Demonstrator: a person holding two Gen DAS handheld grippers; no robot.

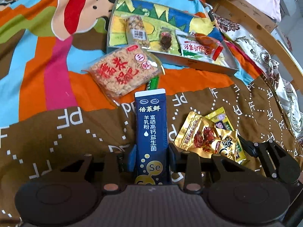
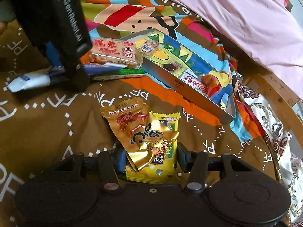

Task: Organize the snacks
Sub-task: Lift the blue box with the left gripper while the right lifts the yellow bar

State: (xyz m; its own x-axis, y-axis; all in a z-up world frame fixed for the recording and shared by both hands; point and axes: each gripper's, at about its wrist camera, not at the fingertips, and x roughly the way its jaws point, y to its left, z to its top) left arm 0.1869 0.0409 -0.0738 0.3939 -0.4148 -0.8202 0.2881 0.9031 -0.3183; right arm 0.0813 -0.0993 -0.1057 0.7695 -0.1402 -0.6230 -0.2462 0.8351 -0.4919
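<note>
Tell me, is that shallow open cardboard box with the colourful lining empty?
No. The box holds three snack packets: one pale, one dark, one red-and-white.

Right gripper clamps yellow snack packet; gold pouch overlaps it; tray beyond.

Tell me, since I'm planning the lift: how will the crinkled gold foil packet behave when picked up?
Probably floppy: the gold foil packet is creased and bent. Likely slippery, since it is glossy foil. It overlaps the yellow packet, so both may shift together.

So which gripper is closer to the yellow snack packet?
Right. The right gripper is clamped around the yellow snack packet; the left gripper holds the blue sachet beside it.
</note>
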